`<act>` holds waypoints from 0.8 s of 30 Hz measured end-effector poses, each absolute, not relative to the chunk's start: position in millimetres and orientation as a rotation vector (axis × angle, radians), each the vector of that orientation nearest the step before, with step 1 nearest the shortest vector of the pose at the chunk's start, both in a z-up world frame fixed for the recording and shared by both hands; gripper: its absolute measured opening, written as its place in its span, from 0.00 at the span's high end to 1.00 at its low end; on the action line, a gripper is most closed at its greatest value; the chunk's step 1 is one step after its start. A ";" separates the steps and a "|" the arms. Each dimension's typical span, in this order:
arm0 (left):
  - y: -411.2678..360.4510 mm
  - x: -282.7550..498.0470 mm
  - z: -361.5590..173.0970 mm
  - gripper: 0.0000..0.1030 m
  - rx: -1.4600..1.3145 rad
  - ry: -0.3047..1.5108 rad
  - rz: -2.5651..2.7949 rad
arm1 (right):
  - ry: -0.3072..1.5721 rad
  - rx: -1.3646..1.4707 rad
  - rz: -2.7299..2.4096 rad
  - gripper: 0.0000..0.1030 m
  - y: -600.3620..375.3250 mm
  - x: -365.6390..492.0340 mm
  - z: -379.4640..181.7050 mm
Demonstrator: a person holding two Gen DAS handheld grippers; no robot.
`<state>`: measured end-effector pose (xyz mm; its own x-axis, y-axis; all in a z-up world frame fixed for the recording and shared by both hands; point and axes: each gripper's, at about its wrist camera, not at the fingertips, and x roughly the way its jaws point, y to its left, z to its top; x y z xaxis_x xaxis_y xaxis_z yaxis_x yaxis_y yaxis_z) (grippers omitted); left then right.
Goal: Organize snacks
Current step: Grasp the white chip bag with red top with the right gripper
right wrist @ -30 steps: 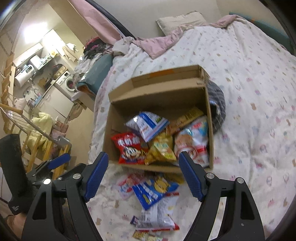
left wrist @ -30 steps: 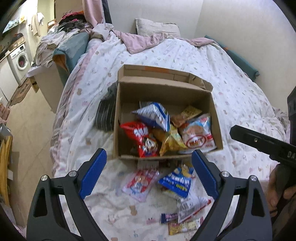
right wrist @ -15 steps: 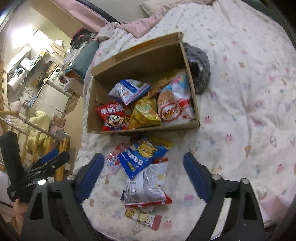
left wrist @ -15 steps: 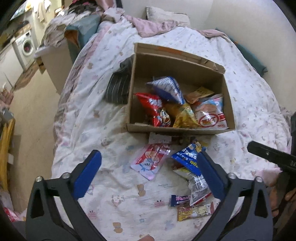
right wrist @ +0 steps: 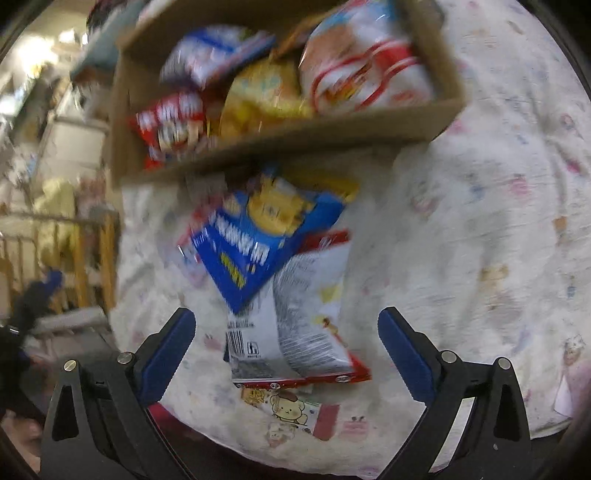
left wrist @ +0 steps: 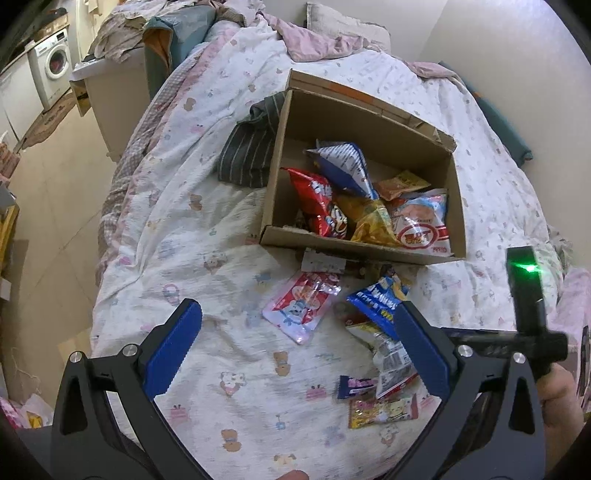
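Note:
An open cardboard box [left wrist: 369, 251] sits on the bed with red, blue-white, yellow and white-red snack bags inside. In front of it lie a pink packet [left wrist: 301, 308], a blue packet [left wrist: 376, 299], a white packet [left wrist: 391, 358], a small purple bar [left wrist: 354, 386] and a yellow cartoon packet [left wrist: 382, 410]. My left gripper [left wrist: 295, 314] hangs open above the pink packet, touching nothing. In the blurred right wrist view, my right gripper [right wrist: 286, 317] has its jaws opening. It hovers over the white packet [right wrist: 306, 325], which the blue packet [right wrist: 262, 236] overlaps. The pads touch neither.
A dark striped cloth [left wrist: 251, 155] lies against the box's left side. The bed edge drops to the floor at the left, with a washing machine [left wrist: 51, 66] beyond. A pillow [left wrist: 347, 29] lies at the head. A hand [left wrist: 557, 398] holds the other gripper at the right.
Both grippers have come down toward the loose packets and their jaws stand wider. The right one dropped much more, so the box now fills the top of its view.

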<state>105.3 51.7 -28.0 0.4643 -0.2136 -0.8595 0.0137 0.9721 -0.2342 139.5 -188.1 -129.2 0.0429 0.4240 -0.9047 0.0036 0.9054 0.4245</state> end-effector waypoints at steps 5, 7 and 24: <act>61.2 101.9 -30.3 0.01 -0.208 1.085 -0.130 | 1.567 0.143 0.295 0.02 -151.4 138.3 -156.5; 64.9 100.7 -32.3 0.01 -0.208 1.091 -0.123 | 1.573 0.076 0.263 0.02 -145.0 138.4 -164.1; 57.9 100.9 -59.5 0.01 -0.219 1.191 -0.110 | 1.434 0.124 0.241 0.40 -230.2 117.8 -123.3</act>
<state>100.9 57.9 -59.5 0.3689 -0.1999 -0.9077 -0.0304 0.9735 -0.2268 117.8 -230.2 -123.3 0.1180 0.2384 -0.9640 -0.0900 0.9693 0.2287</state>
